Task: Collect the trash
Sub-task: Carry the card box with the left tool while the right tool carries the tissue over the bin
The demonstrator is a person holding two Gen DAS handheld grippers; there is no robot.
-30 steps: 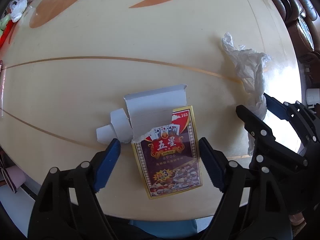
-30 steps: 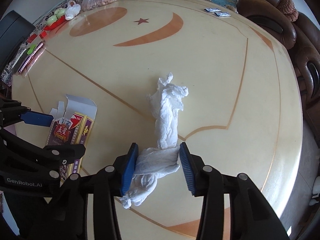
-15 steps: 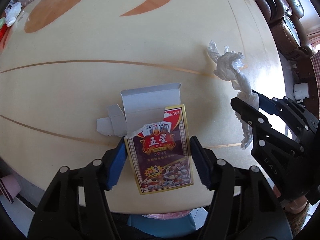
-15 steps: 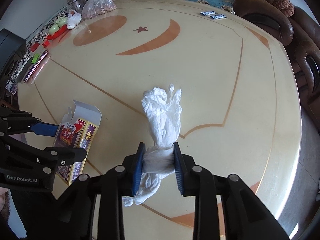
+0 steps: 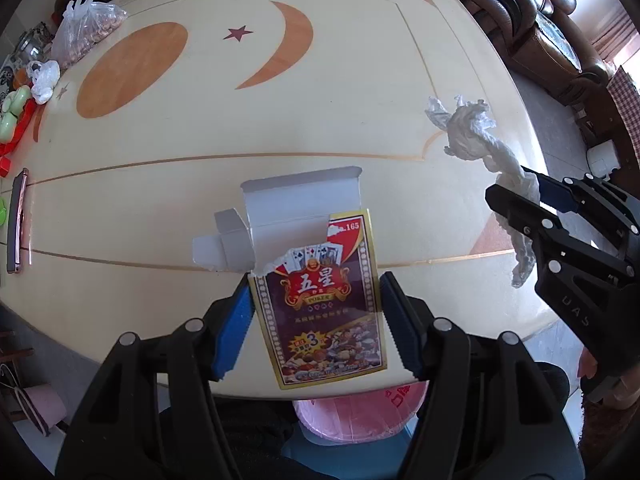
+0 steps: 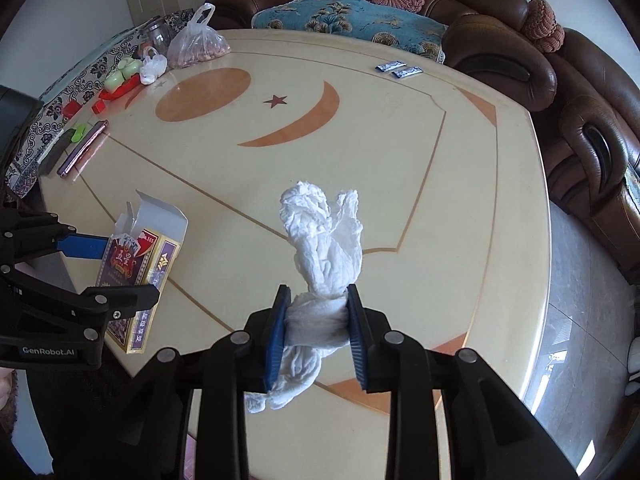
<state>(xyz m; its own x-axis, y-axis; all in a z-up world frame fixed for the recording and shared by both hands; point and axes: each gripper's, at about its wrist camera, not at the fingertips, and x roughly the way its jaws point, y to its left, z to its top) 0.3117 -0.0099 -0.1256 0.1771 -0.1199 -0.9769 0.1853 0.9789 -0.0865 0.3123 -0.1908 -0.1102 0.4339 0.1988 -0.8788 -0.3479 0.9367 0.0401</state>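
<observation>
1. Left claw [image 5: 316, 312] just clamped onto the card box [image 5: 320, 300]; it's now lifted off the table [image 5: 360, 100].
2. Right claw [image 6: 316, 322] squeezed the tissue [image 6: 320, 248], also raised.
3. We reckon binning's next.

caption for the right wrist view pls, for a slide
Right gripper clamps a twisted white tissue above the table; left gripper holds a torn card box.

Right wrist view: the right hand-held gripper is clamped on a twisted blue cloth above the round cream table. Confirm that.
Not quite: the right hand-held gripper is clamped on a twisted white paper tissue, not a blue cloth. Only the gripper's pads are blue. The rest stands: it is held above the round cream table, as the right wrist view shows.
</observation>
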